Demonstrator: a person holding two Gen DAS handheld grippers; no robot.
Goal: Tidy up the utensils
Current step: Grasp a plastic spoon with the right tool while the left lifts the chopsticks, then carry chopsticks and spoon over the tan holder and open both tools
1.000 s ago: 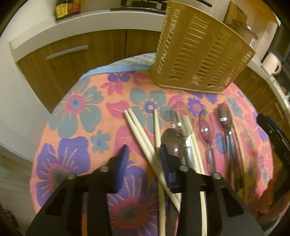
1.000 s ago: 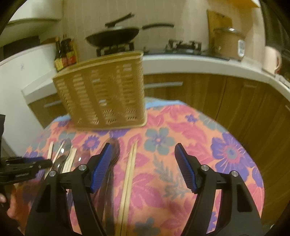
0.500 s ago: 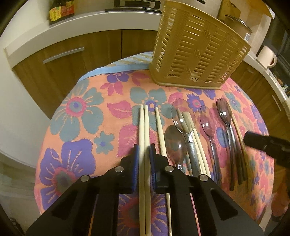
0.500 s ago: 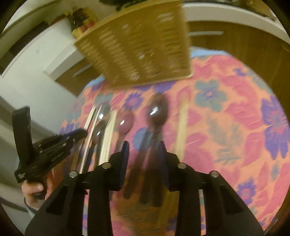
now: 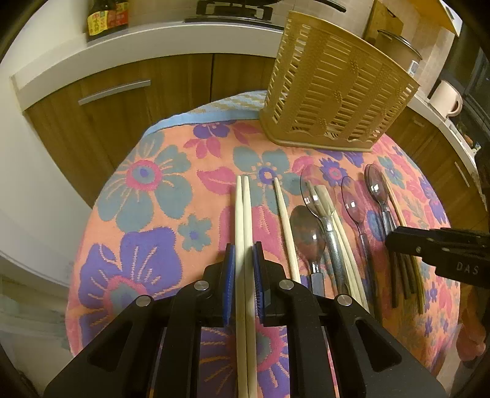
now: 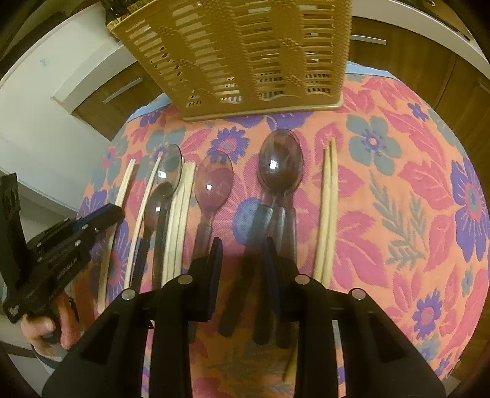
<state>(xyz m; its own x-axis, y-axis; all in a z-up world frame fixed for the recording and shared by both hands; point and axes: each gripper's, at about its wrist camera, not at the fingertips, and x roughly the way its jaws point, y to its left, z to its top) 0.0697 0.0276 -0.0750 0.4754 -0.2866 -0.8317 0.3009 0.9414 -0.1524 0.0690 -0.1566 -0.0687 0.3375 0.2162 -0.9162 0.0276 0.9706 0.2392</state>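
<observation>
a: left tongs [image 5: 244, 266]?
b: clamped on 2 pale chopsticks [image 5: 243, 211] lying on the floral cloth [image 5: 147, 196].
a: right tongs [image 6: 242, 257]?
b: slightly apart around the dark spoon handles [image 6: 269, 223], before the basket [image 6: 245, 52].

Both wrist views close above floral cloth [image 5: 147, 196], facing shared basket [image 6: 245, 52].

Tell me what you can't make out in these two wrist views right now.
- Rack interior: in both views only the slatted front shows; contents cannot be told.
- Chopstick pair in the left gripper: near ends cut off by the bottom edge of the left view.
- Stacked spoons at the right gripper: handles blurred in the right view; whether it has closed on them is unclear.
- Bottle label: too small to read.
</observation>
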